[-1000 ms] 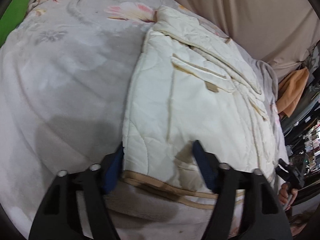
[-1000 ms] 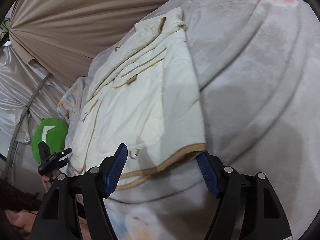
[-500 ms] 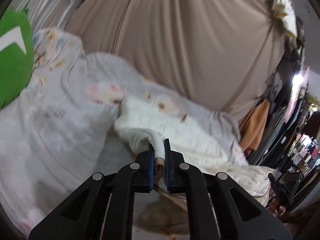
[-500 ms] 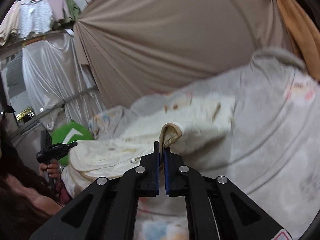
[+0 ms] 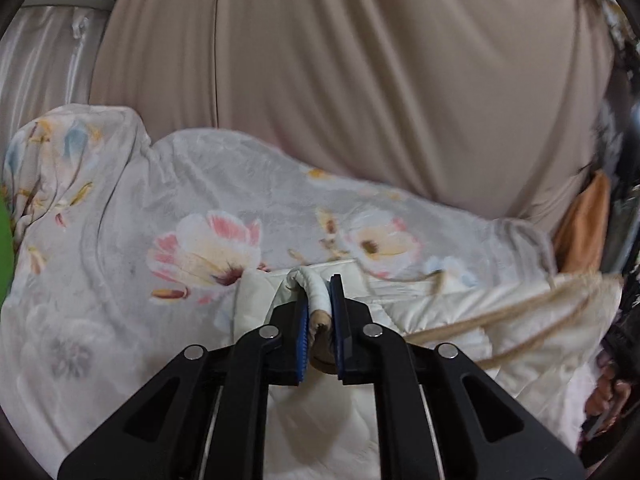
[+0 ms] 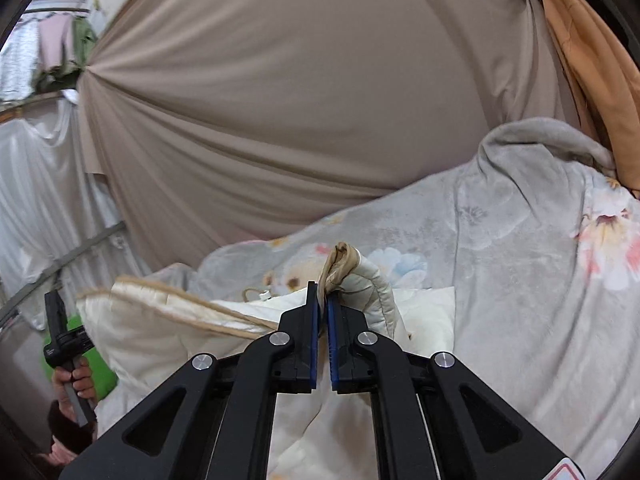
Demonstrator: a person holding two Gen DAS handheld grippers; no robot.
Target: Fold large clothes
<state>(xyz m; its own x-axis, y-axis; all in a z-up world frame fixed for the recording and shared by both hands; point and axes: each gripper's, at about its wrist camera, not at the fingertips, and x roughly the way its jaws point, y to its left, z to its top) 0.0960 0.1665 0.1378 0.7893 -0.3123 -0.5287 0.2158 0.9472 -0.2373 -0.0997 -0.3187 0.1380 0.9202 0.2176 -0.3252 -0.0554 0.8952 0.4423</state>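
Observation:
A cream quilted jacket with tan trim (image 5: 460, 312) lies on a grey floral blanket (image 5: 200, 208). My left gripper (image 5: 319, 308) is shut on a bunched corner of the jacket's hem and holds it raised above the bed. My right gripper (image 6: 323, 312) is shut on the other hem corner (image 6: 360, 276), also raised. The jacket (image 6: 192, 320) hangs and stretches between the two grippers, its tan hem edge taut. The other hand and gripper show at the left edge of the right wrist view (image 6: 64, 344).
A beige curtain (image 6: 280, 100) hangs behind the bed. An orange cloth (image 6: 592, 64) hangs at the right. A green cushion (image 6: 96, 364) lies at the bed's left end. White drapes (image 6: 36, 200) hang at the far left.
Both grippers closed on the jacket's hem corners a second ago and have since lifted them up and forward toward the collar end. The views now tilt up toward the curtain.

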